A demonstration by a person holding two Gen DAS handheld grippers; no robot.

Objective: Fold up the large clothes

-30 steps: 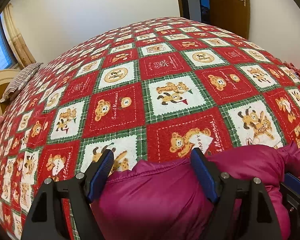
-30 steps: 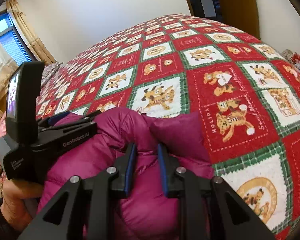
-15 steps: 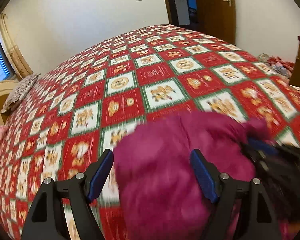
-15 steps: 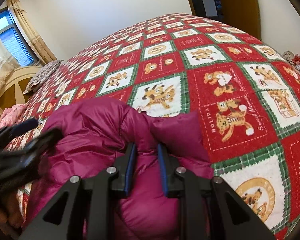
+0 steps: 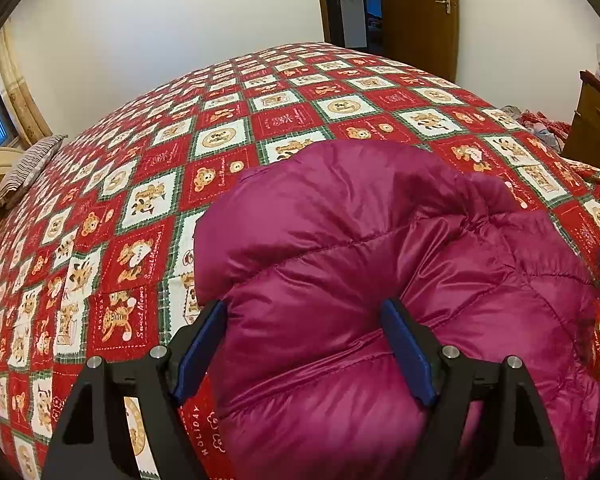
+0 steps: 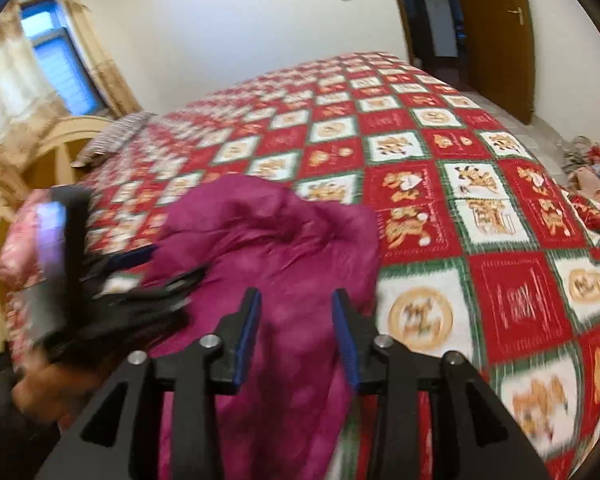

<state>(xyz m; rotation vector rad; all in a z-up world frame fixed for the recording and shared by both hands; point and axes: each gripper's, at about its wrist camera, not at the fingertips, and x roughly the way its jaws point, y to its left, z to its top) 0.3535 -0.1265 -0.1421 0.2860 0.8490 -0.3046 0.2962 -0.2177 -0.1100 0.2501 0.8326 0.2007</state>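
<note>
A magenta puffer jacket (image 5: 372, 264) lies bunched on the red, white and green bear-patterned bedspread (image 5: 284, 116). My left gripper (image 5: 304, 320) is open, its blue-padded jaws wide apart with the jacket's bulk between them, gripping nothing. In the right wrist view the jacket (image 6: 276, 248) lies in a heap in front of my right gripper (image 6: 296, 316), which is open above it and empty. The left gripper's black body and the hand holding it (image 6: 112, 292) show blurred at the jacket's left side.
A striped pillow (image 5: 24, 168) and a wooden headboard (image 6: 56, 148) are at the bed's left end. A wooden door (image 5: 418, 12) stands at the far wall. A wooden cabinet (image 5: 598, 120) and loose clothes on the floor (image 6: 588, 168) are at the right.
My right gripper opened and let go of the jacket, then pulled back and up. My left gripper rose and swung right over the jacket, staying open. The jacket settled in a heap.
</note>
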